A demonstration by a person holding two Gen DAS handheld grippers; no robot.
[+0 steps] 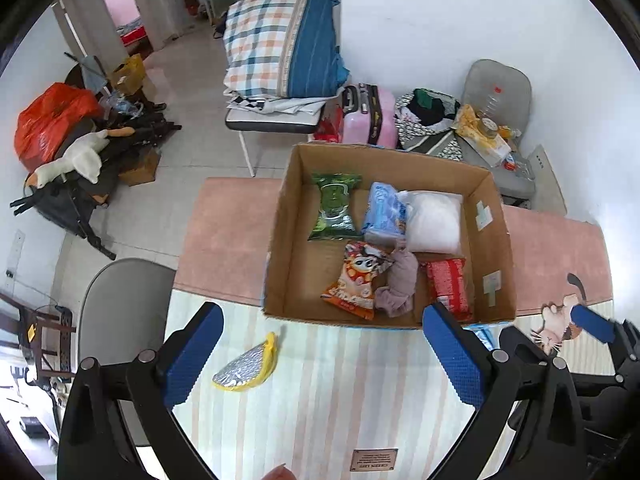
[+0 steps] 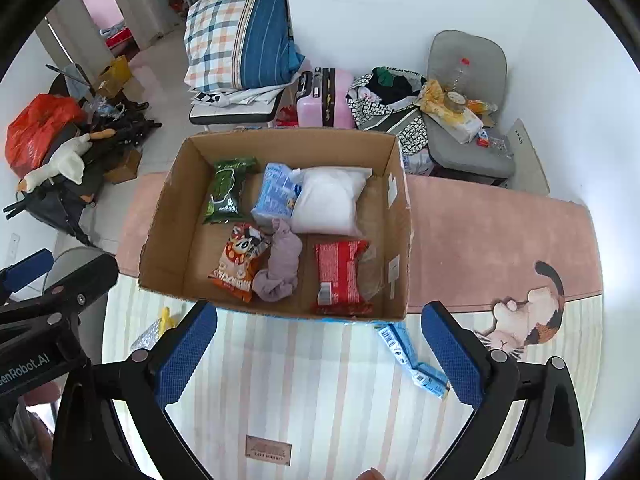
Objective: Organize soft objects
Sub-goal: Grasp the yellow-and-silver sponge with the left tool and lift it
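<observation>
A cardboard box (image 1: 280, 240) (image 2: 168, 216) stands on the mat and holds a green packet (image 1: 334, 208), a blue packet (image 1: 384, 210), a white pouch (image 1: 434, 220), an orange snack bag (image 1: 358, 280), a mauve cloth (image 1: 398, 284) and a red packet (image 1: 450, 286). A yellow-and-silver packet (image 1: 246, 366) (image 2: 154, 332) lies on the striped mat left of the box front. A light-blue packet (image 2: 416, 360) lies right of the box front. My left gripper (image 1: 320, 356) is open and empty above the mat. My right gripper (image 2: 318, 354) is open and empty too.
The mat has a pink part (image 2: 492, 240) and a cat picture (image 2: 528, 316). Behind the table stand a grey chair (image 2: 468, 92) with clutter, a pink suitcase (image 2: 326, 98) and folded bedding (image 2: 240, 36). Another grey chair (image 1: 120, 300) is at the left.
</observation>
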